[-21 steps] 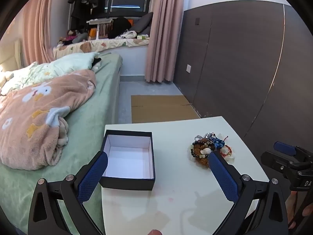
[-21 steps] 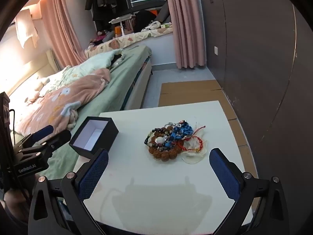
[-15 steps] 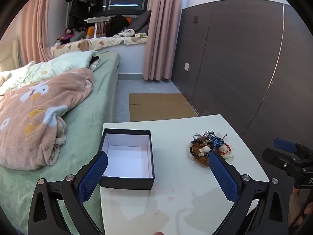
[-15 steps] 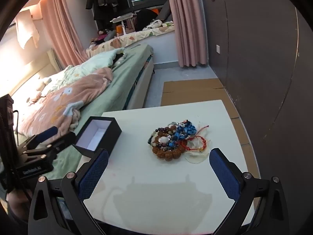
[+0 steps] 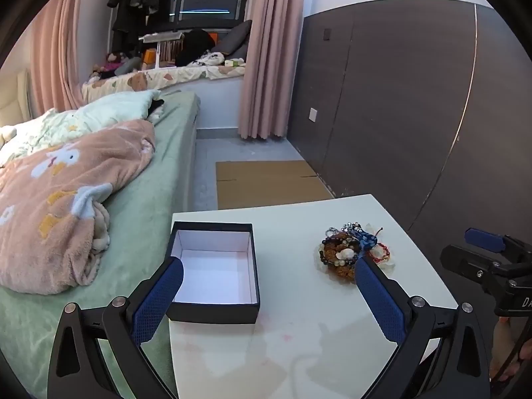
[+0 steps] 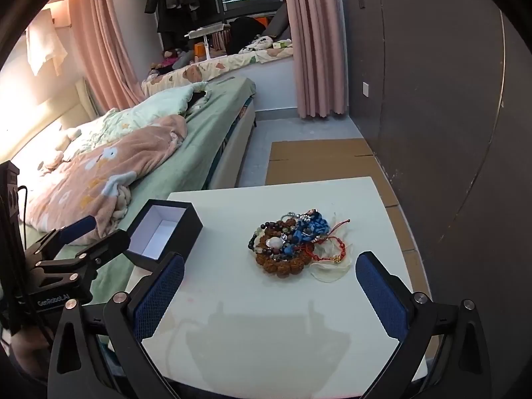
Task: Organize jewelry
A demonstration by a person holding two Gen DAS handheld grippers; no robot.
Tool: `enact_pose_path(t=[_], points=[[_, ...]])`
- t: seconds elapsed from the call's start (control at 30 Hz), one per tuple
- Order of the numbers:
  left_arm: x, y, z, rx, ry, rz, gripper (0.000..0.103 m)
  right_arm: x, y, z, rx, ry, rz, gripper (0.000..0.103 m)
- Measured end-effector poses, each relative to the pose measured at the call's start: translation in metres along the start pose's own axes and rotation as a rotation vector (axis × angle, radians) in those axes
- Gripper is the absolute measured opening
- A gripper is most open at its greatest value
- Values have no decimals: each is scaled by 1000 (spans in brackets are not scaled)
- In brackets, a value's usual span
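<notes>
On the white square table (image 6: 282, 332) lies a tangled pile of bead bracelets, blue cord & red string jewelry (image 6: 294, 246), w/ an open black cardboard box with white inside (image 5: 216, 267) well apart at its left, near the table edge by the green bed (image 5: 159, 179). Left gripper (image 5: 267, 294) and right gripper (image 6: 269, 287) both hover above the table w/ blue-padded jaws wide apart, nothing between them.
</notes>
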State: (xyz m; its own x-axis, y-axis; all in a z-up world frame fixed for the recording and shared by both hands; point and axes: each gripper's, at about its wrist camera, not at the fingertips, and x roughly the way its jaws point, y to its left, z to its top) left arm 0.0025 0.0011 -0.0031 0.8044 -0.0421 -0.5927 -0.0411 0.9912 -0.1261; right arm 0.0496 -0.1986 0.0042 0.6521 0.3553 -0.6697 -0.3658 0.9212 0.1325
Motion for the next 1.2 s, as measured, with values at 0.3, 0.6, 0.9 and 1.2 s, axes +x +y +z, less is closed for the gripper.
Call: enact_pose_path(t=[0.3,0.6,0.9,1.2], points=[[1,0,1,-3,2,-3,103,1,-4,2,12,4,-7,103],[1,0,1,-5,-6,1,103,1,-6,4,13,8,-4,103],[1,1,1,-3,-2,-1,103,0,-6,3,7,10,-11,103],[3,2,2,-8,-5,4,103,1,-5,3,4,11,-9,103]])
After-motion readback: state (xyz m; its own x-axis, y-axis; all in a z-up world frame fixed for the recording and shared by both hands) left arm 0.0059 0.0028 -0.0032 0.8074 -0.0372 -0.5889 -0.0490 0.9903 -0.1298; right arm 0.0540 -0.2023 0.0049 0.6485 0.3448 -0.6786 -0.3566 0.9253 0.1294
